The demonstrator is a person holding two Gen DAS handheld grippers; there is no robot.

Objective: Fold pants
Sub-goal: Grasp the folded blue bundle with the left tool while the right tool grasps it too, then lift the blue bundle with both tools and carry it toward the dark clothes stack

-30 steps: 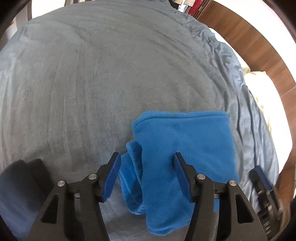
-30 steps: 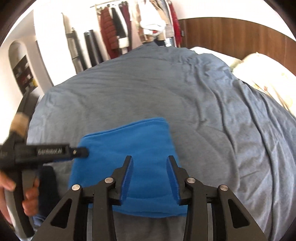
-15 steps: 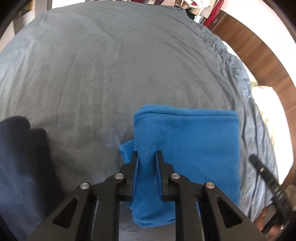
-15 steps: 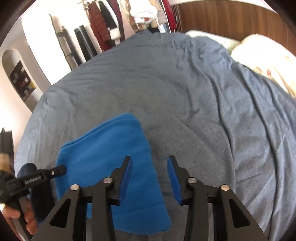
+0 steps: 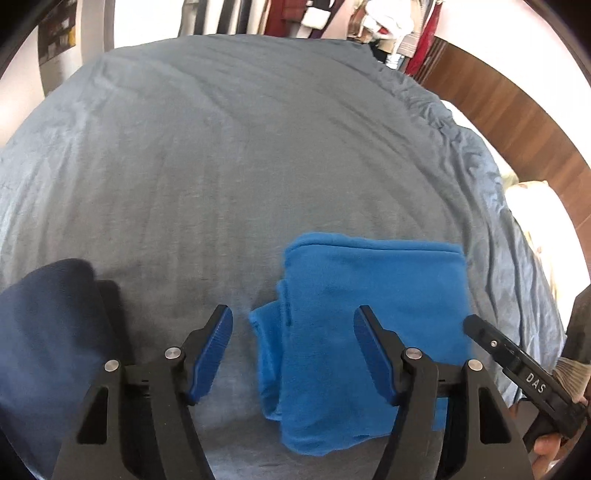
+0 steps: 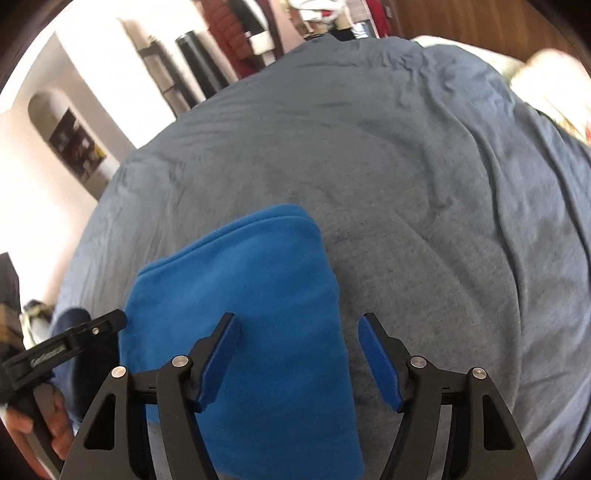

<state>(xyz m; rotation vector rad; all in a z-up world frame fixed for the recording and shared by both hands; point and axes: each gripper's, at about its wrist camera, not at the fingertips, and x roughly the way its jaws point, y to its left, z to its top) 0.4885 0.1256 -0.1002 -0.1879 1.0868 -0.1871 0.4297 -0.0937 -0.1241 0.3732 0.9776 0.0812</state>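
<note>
The bright blue fleece pants lie folded into a compact rectangle on the grey-blue bed cover. A looser layer sticks out at the fold's left edge. My left gripper is open and empty, with its jaws wide over the pants' left edge. My right gripper is open and empty, over the right edge of the pants. The left gripper also shows in the right wrist view, beside the pants' left side. The right gripper's tip shows in the left wrist view.
A dark navy garment lies on the bed left of the pants. A white pillow and wooden headboard are at the right. Hanging clothes and a wall niche stand beyond the bed.
My left gripper was open, shut on the pants' left edge half a second ago, and has opened wide again. My right gripper opened wider. Both pulled back slightly.
</note>
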